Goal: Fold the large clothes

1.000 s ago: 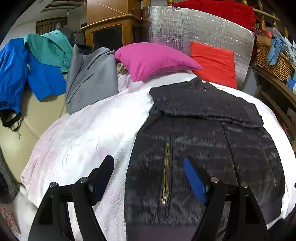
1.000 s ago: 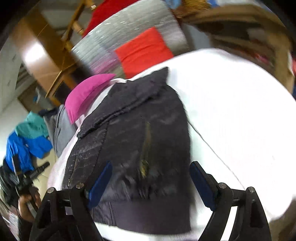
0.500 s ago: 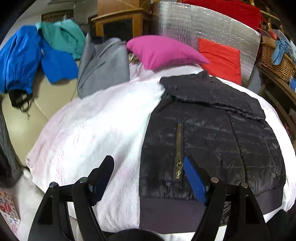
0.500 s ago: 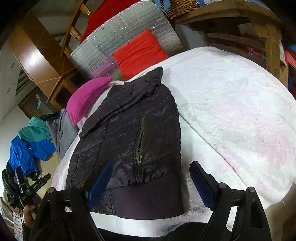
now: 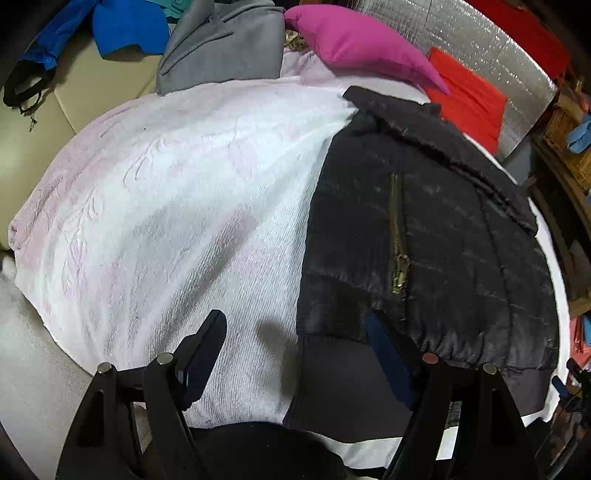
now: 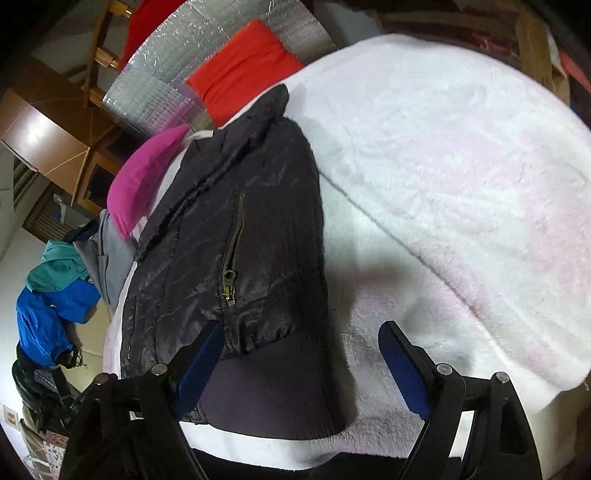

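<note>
**Black quilted jacket, partly folded on the bed**

The black quilted jacket [image 5: 443,229] lies flat on the white bed cover [image 5: 177,192], partly folded into a narrow shape. Its collar points toward one o'clock, its dark ribbed hem toward six. A brass zipper [image 5: 398,236] runs lengthwise down its top face.

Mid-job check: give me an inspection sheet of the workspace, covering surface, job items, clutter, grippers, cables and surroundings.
Surface: white blanket spread over the bed.
Job's things: black jacket lying flat, partly folded, brass zipper up, ribbed hem nearest.
Clutter: pink pillow, red pillow, grey garment, blue jacket.
Grippers: left gripper open over the hem's left corner; right gripper open over its right corner; neither is gripping.
Cables: nothing seen.
Surroundings: silver foil panel, wooden cabinet, wicker basket.
</note>
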